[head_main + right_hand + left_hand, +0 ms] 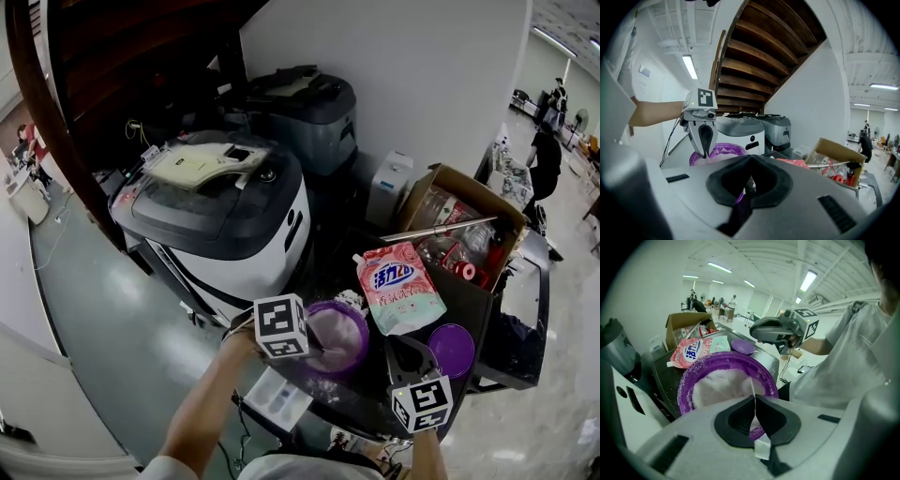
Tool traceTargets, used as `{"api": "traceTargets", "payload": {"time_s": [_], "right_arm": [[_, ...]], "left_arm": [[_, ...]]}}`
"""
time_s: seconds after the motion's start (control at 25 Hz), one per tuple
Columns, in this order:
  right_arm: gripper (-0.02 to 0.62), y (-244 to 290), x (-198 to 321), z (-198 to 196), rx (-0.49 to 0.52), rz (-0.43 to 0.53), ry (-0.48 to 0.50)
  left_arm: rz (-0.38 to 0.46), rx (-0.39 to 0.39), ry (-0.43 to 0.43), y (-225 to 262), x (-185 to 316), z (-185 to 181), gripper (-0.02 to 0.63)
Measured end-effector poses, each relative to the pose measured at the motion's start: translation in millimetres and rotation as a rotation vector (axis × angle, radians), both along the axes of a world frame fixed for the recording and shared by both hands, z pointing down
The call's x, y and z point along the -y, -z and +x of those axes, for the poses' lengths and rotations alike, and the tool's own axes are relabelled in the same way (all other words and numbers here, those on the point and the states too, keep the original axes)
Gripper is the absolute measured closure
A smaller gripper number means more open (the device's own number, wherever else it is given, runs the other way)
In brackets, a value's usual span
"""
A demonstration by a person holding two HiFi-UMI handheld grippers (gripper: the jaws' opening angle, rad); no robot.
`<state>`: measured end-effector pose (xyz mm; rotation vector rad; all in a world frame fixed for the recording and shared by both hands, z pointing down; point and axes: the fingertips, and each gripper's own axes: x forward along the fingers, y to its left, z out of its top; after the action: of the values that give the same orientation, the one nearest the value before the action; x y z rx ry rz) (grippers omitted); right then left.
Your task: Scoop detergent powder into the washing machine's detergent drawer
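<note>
A purple tub of white powder stands on the dark table beside the washing machine. My left gripper reaches into the tub from the left. It is shut on the thin white handle of a scoop, which runs down into the powder. My right gripper is between the tub and the tub's purple lid. Its jaws are shut with nothing seen between them, and they point toward the tub. In the right gripper view, the left gripper stands upright over the tub.
A pink detergent bag lies behind the tub. An open cardboard box of bottles stands at the right. A second grey machine sits by the wall. A flat white object lies below the table's front edge.
</note>
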<state>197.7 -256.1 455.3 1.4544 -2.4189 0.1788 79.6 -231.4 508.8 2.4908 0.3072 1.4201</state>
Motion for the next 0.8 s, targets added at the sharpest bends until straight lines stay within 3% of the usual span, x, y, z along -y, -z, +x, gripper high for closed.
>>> {"api": "traceTargets", "payload": {"time_s": [0.36, 0.8], "right_arm": [[0.598, 4, 5, -7, -0.009, 0.011, 0.018], [0.598, 13, 9, -25, -0.03, 0.035, 0.052]], "left_arm": [[0.009, -0.095, 0.16, 7, 16, 0, 0.592], [0.012, -0.316, 0.437, 28, 38, -6, 0.592]]}}
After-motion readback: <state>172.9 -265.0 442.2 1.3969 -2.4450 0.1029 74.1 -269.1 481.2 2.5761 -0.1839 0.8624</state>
